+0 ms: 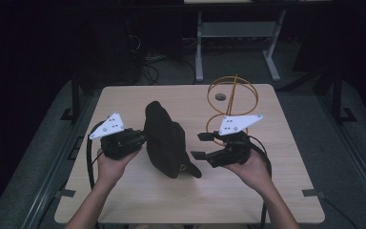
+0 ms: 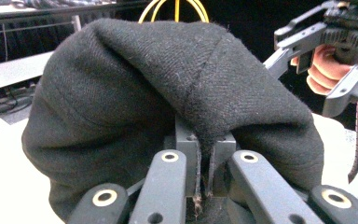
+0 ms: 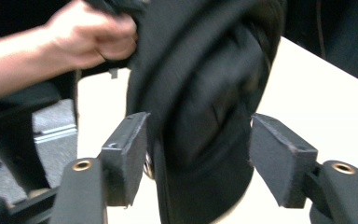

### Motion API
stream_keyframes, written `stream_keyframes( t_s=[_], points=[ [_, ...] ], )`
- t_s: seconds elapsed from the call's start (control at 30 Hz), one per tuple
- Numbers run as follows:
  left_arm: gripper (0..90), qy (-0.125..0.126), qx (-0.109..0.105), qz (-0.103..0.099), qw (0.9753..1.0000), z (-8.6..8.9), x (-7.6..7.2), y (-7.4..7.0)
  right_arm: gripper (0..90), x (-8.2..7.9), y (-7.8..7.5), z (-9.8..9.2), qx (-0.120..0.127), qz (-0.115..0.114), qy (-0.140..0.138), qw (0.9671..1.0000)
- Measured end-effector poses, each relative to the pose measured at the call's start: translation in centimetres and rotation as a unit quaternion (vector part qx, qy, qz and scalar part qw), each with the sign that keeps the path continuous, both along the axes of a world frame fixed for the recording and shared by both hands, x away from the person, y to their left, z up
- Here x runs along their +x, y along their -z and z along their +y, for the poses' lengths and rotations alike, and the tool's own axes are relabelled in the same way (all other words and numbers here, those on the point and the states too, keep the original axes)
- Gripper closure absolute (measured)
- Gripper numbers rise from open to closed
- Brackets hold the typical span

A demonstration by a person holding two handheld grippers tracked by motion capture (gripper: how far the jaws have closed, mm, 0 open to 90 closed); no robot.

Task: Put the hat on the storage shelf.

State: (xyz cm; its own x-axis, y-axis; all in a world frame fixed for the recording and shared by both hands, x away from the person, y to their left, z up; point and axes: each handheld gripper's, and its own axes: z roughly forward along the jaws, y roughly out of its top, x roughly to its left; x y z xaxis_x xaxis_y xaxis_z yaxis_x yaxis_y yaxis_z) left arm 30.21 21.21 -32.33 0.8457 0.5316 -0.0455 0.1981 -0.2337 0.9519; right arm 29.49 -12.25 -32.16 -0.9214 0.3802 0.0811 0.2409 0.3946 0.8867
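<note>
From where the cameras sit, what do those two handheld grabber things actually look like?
Each gripper, left and right, is a black device with two jaws on linkage arms with brass-ringed pivots. The jaws end in flat dark pads. Each carries a white three-cornered plate with small dark holes and trails a black cable. The person's forearms are bare, no sleeves.

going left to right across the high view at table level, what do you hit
left gripper shut on the cap's fabric → black cap → right gripper, jaws open beside the cap. The gold wire stand sits farther back on the table, above the right gripper.
</note>
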Motion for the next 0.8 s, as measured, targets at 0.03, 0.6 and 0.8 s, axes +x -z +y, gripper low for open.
stream_keyframes(
  t_s=[0.03, 0.6, 0.8],
  points=[
    [86.6, 0.000, 0.001, 0.001, 1.0000, 0.0, 0.1, -0.1, 34.1, 0.0, 0.4, -0.4, -0.003, 0.002, 0.004, 1.0000],
    [86.5, 0.000, 0.006, 0.018, 0.9998, -0.1, 2.0, -2.1, 25.7, 0.1, 7.1, -7.9, -0.028, 0.051, 0.104, 0.9929],
    [86.5, -0.001, 0.009, 0.022, 0.9997, -0.3, 2.8, -2.9, 25.4, -0.3, 8.3, -9.6, -0.025, 0.062, 0.123, 0.9901]
  ],
)
